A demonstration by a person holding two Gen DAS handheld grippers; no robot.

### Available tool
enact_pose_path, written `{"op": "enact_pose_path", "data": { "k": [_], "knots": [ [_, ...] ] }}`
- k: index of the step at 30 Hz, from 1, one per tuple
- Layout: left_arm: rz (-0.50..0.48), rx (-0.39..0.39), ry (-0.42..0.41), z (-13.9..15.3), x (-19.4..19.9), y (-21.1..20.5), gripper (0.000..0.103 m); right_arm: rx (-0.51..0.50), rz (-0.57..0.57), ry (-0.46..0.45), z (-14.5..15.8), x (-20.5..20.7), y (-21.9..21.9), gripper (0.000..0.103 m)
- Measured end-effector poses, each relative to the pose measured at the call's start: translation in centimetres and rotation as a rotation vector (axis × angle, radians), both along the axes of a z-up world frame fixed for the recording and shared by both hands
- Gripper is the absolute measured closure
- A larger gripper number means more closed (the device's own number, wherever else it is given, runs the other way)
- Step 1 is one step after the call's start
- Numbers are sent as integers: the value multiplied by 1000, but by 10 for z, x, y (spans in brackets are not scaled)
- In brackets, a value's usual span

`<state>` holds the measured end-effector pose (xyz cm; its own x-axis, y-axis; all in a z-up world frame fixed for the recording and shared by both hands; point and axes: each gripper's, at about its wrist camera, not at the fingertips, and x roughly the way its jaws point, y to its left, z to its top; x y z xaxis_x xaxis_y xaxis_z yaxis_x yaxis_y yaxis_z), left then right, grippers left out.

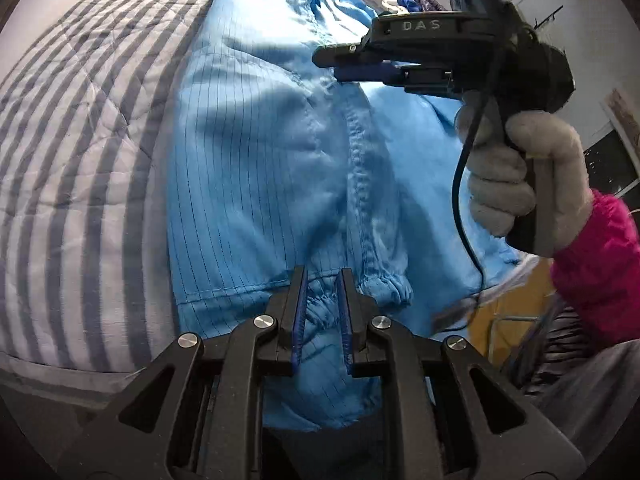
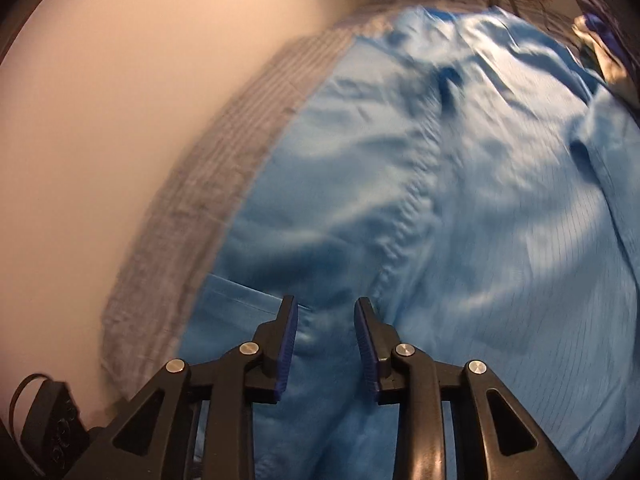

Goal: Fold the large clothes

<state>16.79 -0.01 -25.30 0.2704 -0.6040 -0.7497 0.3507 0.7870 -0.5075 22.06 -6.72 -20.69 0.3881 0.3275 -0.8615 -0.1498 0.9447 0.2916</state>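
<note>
We judge the thin, slippery light-blue pinstriped garment (image 1: 248,168) limp; the left gripper (image 1: 323,300) pinches its gathered elastic cuff (image 1: 384,286), the right gripper (image 2: 326,332) released beside its seam.

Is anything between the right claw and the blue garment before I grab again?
Nothing visible. The right claw hangs open just above the blue garment, with only bare cloth between and below its pads.

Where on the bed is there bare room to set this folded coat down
The striped quilt lies bare left of the blue garment, up to the wall. It is crowded at the far end, where bunched items sit, and on the right, where the gloved hand works.
</note>
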Motion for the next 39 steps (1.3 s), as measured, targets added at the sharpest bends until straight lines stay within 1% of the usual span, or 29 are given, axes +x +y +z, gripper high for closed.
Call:
{"op": "enact_pose_path", "data": {
  "k": [1,2,3,5,7,10,11,12,13,15,16,18,19,20,21,22,24,26,28,29,30,31,32,34,36,37,39],
  "knots": [
    [-5,7,-9,1,-1,-1,90,-18,0,17,-8,1,-3,76],
    [-10,14,-11,3,-1,-2,90,-15,4,9,-6,0,-5,78],
    [-8,20,-12,6,-1,-1,90,-21,-1,14,-4,0,-6,78],
    [8,56,-46,15,-2,2,90,-10,-5,11,3,-3,-9,77],
    [44,87,-97,29,-1,11,90,17,-2,-26,19,-12,-14,75],
    [114,151,-184,53,5,27,90,9,1,-86,44,-31,-23,73],
    [140,184,-229,64,8,31,90,-2,0,-110,52,-38,-26,70],
    [152,205,-263,72,10,34,90,-9,-3,-140,60,-47,-29,65],
    [161,221,-298,80,12,37,90,-10,-7,-175,69,-56,-33,63],
    [170,240,-359,99,20,43,90,1,-19,-241,86,-73,-44,54],
    [172,245,-380,105,23,45,90,9,-27,-270,93,-83,-50,52],
    [188,269,-429,120,29,44,90,11,-41,-324,107,-98,-63,40],
    [194,279,-443,125,33,43,90,1,-42,-347,113,-107,-70,36],
    [198,289,-459,131,39,42,90,-18,-43,-363,119,-114,-76,28],
    [197,297,-465,135,44,42,90,-35,-45,-370,122,-116,-81,23],
    [192,308,-473,140,49,40,90,-72,-49,-374,126,-125,-90,22],
    [175,331,-488,147,55,33,90,-122,-75,-355,131,-136,-107,19],
    [156,355,-513,158,58,25,90,-144,-111,-332,134,-146,-124,16],
    [132,365,-551,173,58,16,89,-155,-163,-324,135,-157,-150,16],
    [122,366,-567,180,58,10,81,-155,-183,-326,134,-163,-162,16],
    [111,359,-578,188,58,4,68,-154,-196,-325,133,-167,-170,16],
    [104,349,-582,194,58,0,63,-154,-224,-317,131,-173,-185,16],
    [98,329,-582,201,57,-7,60,-151,-246,-307,128,-177,-196,16],
    [52,295,-566,209,54,-24,60,-141,-289,-285,120,-183,-217,20],
    [17,302,-566,211,46,-42,59,-121,-341,-258,112,-190,-239,28],
    [-4,298,-563,210,41,-52,59,-98,-383,-236,106,-194,-256,30],
    [-38,271,-545,206,33,-70,59,-70,-434,-219,98,-201,-276,30]
  ]
}}
